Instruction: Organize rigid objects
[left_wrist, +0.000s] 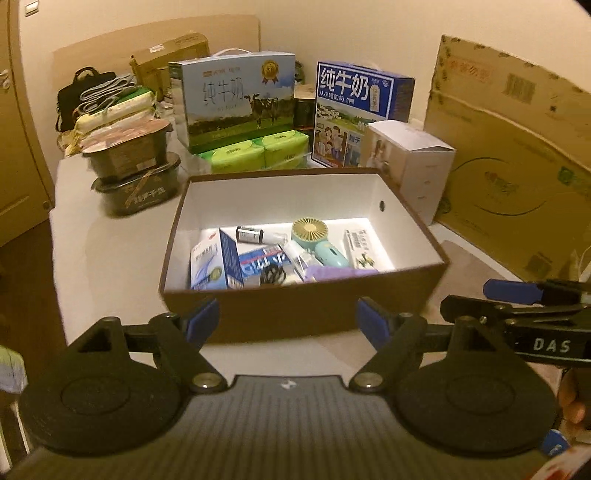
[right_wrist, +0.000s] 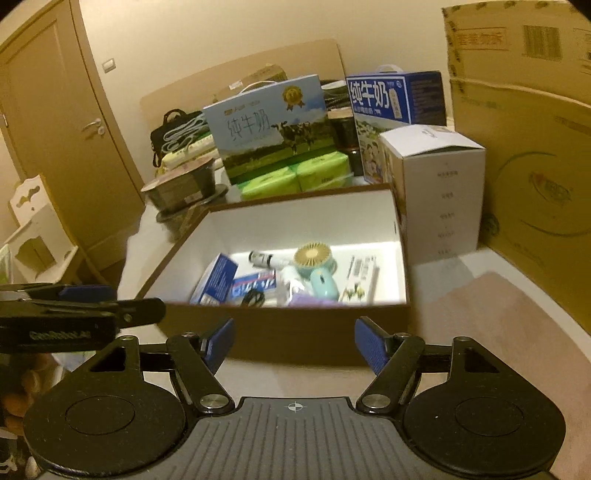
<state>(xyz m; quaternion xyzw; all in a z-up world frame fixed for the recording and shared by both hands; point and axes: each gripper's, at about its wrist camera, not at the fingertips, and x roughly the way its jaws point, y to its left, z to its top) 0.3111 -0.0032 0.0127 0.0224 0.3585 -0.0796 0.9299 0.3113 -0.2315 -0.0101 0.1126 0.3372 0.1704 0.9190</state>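
Mid-frame, brown box (left_wrist: 303, 306) near bench (left_wrist: 110, 258) front edge; left tool (left_wrist: 288, 321) and right tool (right_wrist: 295, 343) both spread, empty, hovering just short.

Two milk cartons (left_wrist: 236, 99) stood behind green tissue packs (left_wrist: 255, 149). A white carton (left_wrist: 417, 166) sat beside flattened cardboard (left_wrist: 517, 147). Stacked dark tubs (left_wrist: 133, 170) stood left.

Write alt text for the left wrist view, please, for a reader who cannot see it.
An open brown box on a white table holds a mint handheld fan, small cartons and a bottle. The left gripper hangs open and empty before it. Milk cartons stand behind.
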